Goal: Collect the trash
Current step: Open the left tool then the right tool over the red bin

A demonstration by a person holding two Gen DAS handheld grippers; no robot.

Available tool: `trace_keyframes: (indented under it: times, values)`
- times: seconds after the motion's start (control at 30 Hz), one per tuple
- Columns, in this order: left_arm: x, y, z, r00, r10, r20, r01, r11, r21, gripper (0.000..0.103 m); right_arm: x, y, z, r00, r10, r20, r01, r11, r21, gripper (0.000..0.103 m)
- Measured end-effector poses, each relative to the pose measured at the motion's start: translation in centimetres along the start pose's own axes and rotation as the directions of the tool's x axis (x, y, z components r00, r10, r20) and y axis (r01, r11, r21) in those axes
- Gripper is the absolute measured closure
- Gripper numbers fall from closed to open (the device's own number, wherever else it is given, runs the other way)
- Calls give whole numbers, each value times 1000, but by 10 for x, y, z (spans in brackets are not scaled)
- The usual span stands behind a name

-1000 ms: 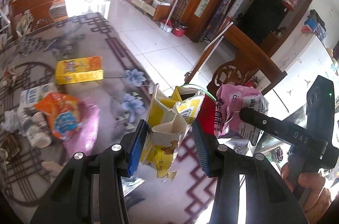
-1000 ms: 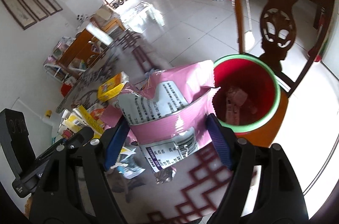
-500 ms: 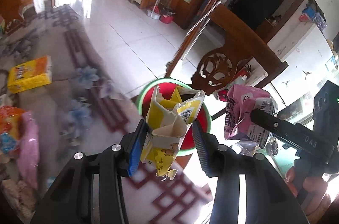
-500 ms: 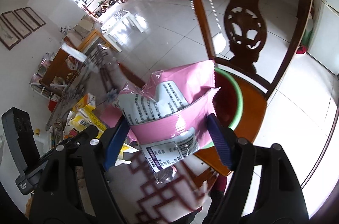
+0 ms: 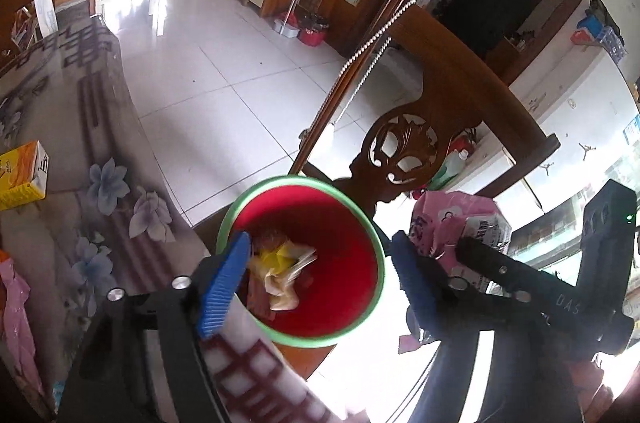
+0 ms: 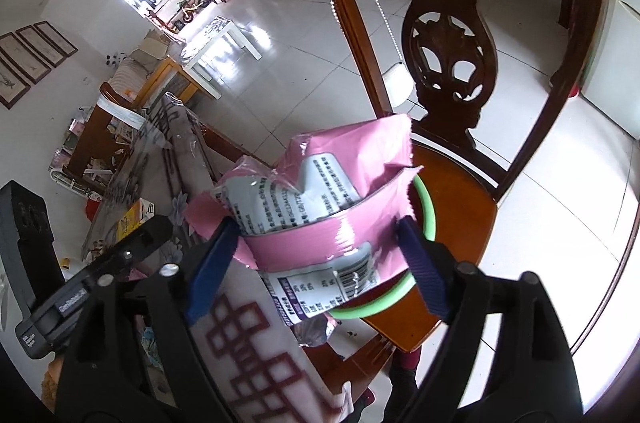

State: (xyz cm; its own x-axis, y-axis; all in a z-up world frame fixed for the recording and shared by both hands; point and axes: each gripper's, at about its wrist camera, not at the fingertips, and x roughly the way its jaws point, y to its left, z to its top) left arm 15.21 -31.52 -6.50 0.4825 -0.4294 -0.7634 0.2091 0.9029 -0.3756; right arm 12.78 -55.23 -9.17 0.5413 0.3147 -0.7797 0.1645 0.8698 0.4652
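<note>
A red bin with a green rim stands on a wooden chair seat beside the table. My left gripper is open and empty right above the bin's mouth. A crumpled yellow wrapper lies inside the bin on other trash. My right gripper is shut on a pink snack bag and holds it over the bin's green rim. The pink bag also shows in the left wrist view, to the right of the bin.
The carved wooden chair back rises just behind the bin. The patterned table cloth carries a yellow box and a pink wrapper at the left. White tiled floor lies beyond.
My left gripper moved from the table to above the bin, opened, and the yellow wrapper dropped into the bin. My right gripper carried the pink bag towards the bin.
</note>
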Motion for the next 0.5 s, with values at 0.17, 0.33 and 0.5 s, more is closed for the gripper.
trace_keyframes:
  times: [0.17,0.33,0.5]
  values:
    - [-7,4,2,1000,20,14,-20,1000,-11,29,9,1,7,1000,15,-3,-15,1000,3,10]
    - [-21,10,-7,998,50,35,-49,999,-19,26,12,0,6,1000,29,-5,-29,999,37,9]
    - [-33,18,-25,997,78,27,-78,997,5,25,16,10,-3,999,35,-25,-34,999,29,9]
